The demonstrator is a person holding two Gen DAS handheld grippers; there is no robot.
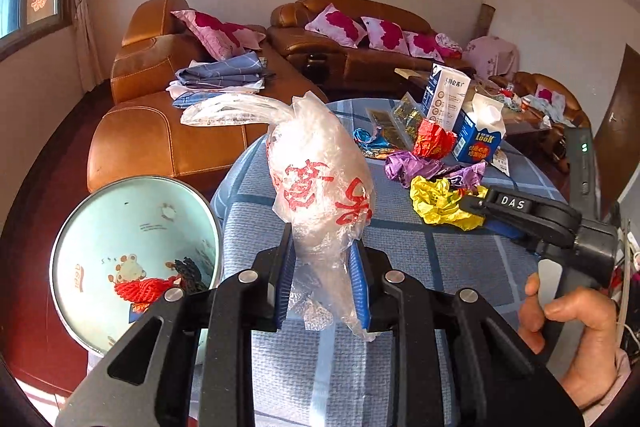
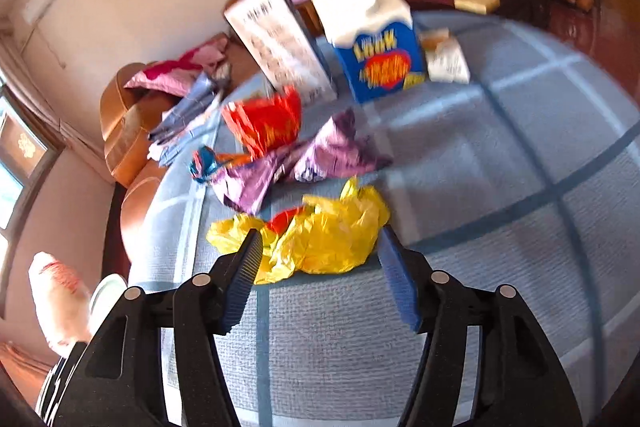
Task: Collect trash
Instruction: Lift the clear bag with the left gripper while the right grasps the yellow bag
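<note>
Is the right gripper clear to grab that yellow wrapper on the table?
Probably yes. The right gripper is open, with the yellow wrapper lying between its fingers and nothing across the way.

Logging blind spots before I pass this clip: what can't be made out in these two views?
- Trash bin: its lower part is hidden behind the left claw body in the left wrist view.
- Carton lettering: blurred in the right wrist view.
- Clear plastic bag: its bottom end is pinched between the pads; contents unreadable through the crinkled film.
- Yellow wrapper: whether the right claw pads touch it is unclear.
</note>
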